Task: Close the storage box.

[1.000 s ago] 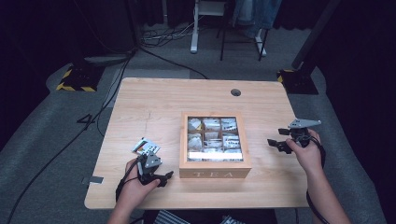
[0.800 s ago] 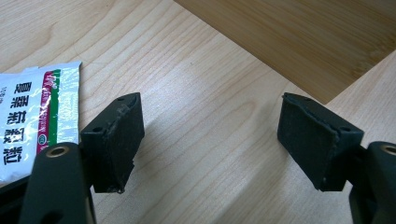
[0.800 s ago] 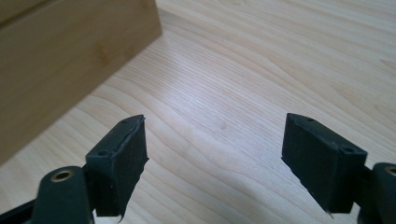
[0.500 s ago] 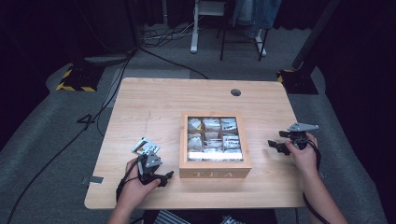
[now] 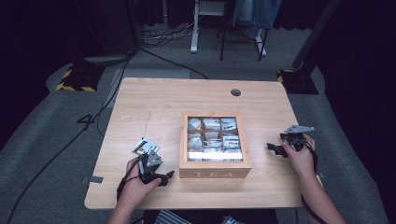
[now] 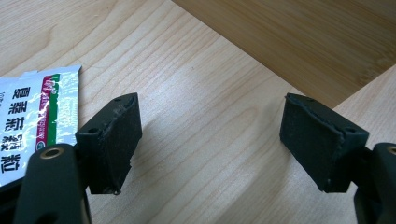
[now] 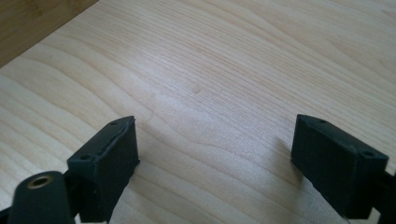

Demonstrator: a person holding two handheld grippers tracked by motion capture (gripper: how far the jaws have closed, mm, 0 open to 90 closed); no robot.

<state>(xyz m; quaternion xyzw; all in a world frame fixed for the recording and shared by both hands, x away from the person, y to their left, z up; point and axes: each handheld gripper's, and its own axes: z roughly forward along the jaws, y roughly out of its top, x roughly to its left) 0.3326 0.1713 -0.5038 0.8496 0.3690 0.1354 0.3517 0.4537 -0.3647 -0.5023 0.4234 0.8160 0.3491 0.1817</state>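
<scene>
A wooden box marked TEA (image 5: 215,174) stands mid-table, with several tea packets in its compartments. A loose white tea packet (image 5: 145,146) lies on the table left of the box and appears in the left gripper view as the packet (image 6: 42,116) beside the left jaw. My left gripper (image 5: 167,177) rests low at the box's front left corner, open, with bare wood between its jaws (image 6: 210,116). My right gripper (image 5: 274,149) hovers low over the table right of the box, pointing toward it. Its jaws have just been opening and hold nothing (image 7: 215,126).
The box's wall (image 6: 303,37) lies just ahead of the left gripper, and its corner (image 7: 28,23) shows far left of the right one. A round cable hole (image 5: 236,92) sits near the table's far edge. Chair legs and cables stand on the floor beyond.
My right hand has sunk toward the table beside the box. The left hand, the loose packet and the box stay where they were.
</scene>
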